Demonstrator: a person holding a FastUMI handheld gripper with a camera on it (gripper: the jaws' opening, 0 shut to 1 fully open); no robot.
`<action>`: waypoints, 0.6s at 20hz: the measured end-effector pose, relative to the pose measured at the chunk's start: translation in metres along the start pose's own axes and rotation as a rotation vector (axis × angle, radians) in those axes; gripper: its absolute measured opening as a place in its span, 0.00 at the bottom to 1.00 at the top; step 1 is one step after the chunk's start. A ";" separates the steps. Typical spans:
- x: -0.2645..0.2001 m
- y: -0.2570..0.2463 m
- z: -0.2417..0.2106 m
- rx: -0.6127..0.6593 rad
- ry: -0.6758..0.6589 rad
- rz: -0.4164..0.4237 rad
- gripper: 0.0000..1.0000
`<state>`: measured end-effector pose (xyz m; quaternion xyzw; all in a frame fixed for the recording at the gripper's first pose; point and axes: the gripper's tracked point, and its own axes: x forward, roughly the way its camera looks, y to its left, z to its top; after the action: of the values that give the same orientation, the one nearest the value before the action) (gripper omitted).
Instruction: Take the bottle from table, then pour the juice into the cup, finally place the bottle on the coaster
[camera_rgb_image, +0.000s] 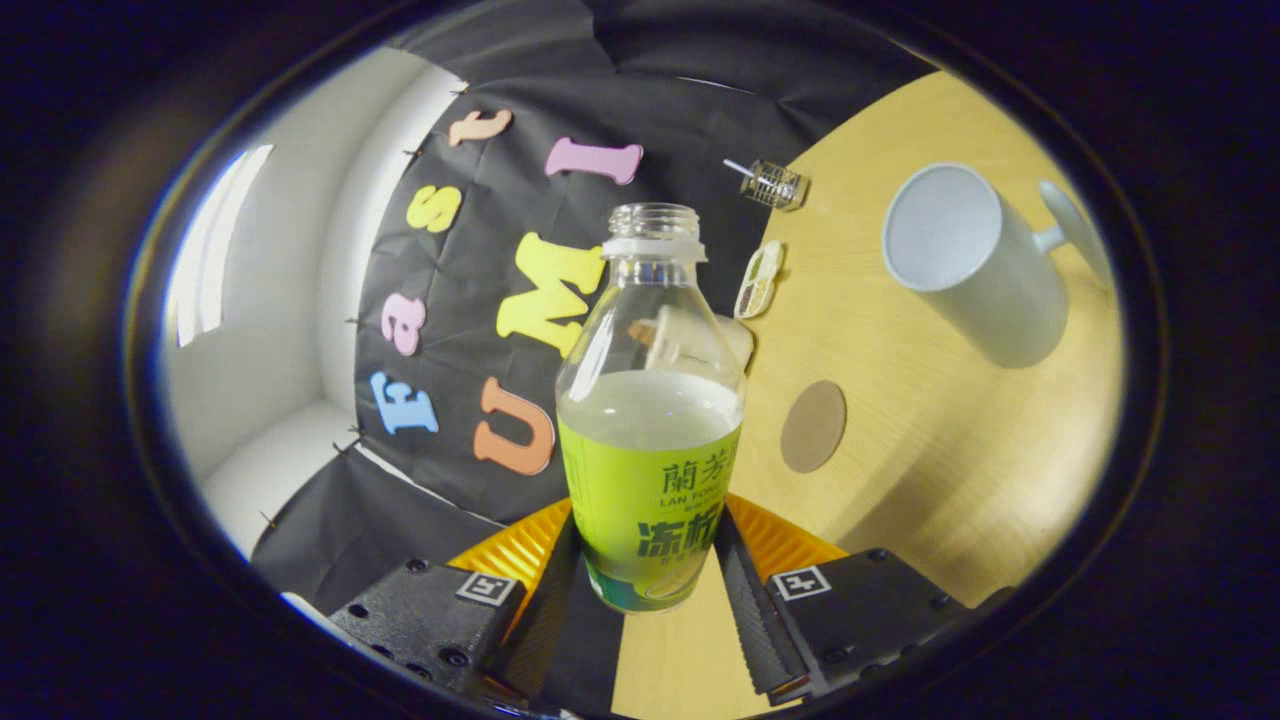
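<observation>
Two fingers: the gripper (648, 590) squeezes the juice bottle (650, 420) low down, one finger on each side.
Juice bottle: it has no cap, wears a green label, and is about half full of pale juice.
Coaster (813, 426): a round brown one lies flat on the wooden table (950, 440), just past the bottle.
Cup (965, 260): a white mug with a handle stands farther off, well apart from the coaster.

You have a light wooden table (950, 450) with a black cloth wall (520, 200) hung behind it. Beyond the cloth you will find white walls (290, 300) meeting in a corner, with a bright window (210, 260) admitting daylight.
</observation>
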<state>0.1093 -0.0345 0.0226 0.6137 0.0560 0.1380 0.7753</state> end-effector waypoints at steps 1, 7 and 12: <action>0.000 0.002 0.001 0.026 -0.006 0.008 0.78; 0.005 0.007 0.009 0.172 -0.021 0.052 0.78; 0.009 0.010 0.012 0.261 -0.030 0.074 0.78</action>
<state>0.1192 -0.0411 0.0361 0.7130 0.0395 0.1489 0.6840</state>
